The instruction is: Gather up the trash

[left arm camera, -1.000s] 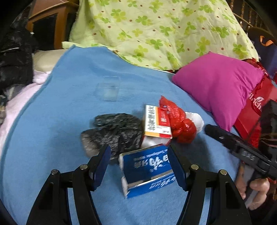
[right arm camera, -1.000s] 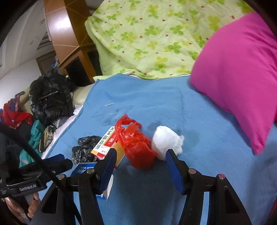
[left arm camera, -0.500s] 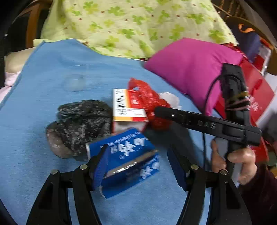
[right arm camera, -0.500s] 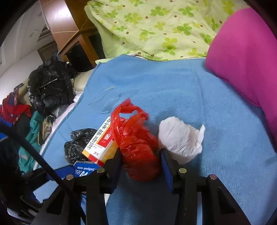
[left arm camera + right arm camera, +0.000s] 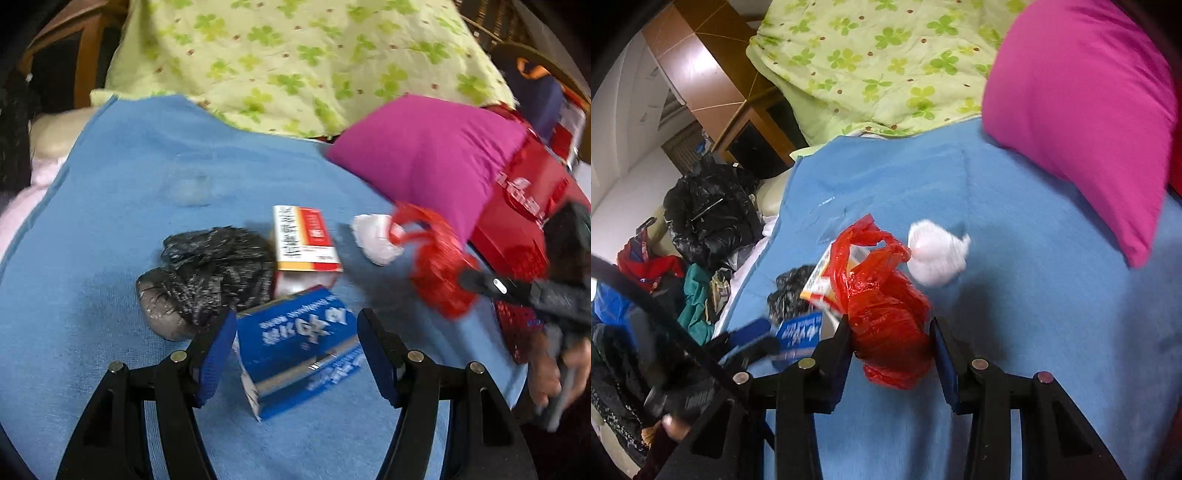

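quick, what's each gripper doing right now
left gripper: open, jaws either side of the blue box, not squeezing it
right gripper: shut on the red bag

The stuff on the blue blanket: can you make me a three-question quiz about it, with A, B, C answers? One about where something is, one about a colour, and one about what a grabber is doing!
1. Where is the white crumpled wad?
A. between the red-and-white box and the pink pillow
B. on the green clover quilt
C. inside the blue box

2. What colour is the box between the left gripper's fingers?
A. yellow
B. blue
C. black

3. What is the right gripper doing?
A. hanging open over bare blanket
B. squeezing the white wad
C. clamped on the red plastic bag

Answers:
1 A: the wad lies on the blue blanket between those two.
2 B: the blue box sits between the fingers, which do not seem to press it.
3 C: both pads press the bag's sides.
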### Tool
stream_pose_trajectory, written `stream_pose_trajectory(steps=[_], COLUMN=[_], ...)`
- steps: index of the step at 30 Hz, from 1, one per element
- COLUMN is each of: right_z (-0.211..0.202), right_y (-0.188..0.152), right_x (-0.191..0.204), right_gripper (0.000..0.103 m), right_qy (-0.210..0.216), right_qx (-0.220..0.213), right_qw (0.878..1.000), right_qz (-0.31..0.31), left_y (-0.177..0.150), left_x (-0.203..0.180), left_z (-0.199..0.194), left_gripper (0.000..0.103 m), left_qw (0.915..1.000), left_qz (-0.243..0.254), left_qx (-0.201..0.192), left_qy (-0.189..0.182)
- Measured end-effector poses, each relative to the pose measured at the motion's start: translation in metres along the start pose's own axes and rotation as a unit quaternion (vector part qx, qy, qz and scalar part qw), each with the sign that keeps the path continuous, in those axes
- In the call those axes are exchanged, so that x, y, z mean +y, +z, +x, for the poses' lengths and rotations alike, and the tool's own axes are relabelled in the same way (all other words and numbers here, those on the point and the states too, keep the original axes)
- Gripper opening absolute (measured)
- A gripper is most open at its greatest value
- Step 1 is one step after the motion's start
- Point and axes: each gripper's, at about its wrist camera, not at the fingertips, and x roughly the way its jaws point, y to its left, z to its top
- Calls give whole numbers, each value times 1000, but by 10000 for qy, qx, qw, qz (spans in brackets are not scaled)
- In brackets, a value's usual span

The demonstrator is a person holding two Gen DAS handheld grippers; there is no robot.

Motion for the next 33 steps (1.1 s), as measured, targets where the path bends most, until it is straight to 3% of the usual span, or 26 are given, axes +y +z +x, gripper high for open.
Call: stream_pose_trajectory(steps=[3, 10, 18, 23, 28, 33], right_z=[-7, -25, -50, -56, -58, -56], right_y=[-15, -44, -50, -52, -56, -57], right_x=[-7, -27, -43, -35, -26, -20], right_gripper=[44, 44, 44, 44, 44, 44], right_qy=[-11, -250, -342, -340, -332, -406], right_qx=[137, 303, 119, 58, 48, 8], right_qw=[9998, 9987, 9970, 9975, 9984, 9987], right_qz=[106, 312, 690, 619, 463, 309], left_y=[2, -10, -40, -68, -81, -67], left_x=[12, 15, -23, -69, -75, -53], left_z=[15, 33, 8, -26, -47, -49], left_gripper=[69, 69, 69, 69, 69, 71], left_qw=[9993, 9918, 9899, 9855, 9931, 9990], left_qz=[-314, -725, -453, 20, 266, -207], left_qx=[185, 652, 933, 832, 654, 279], left_qy=[-124, -822, -969, -1482, -932, -271])
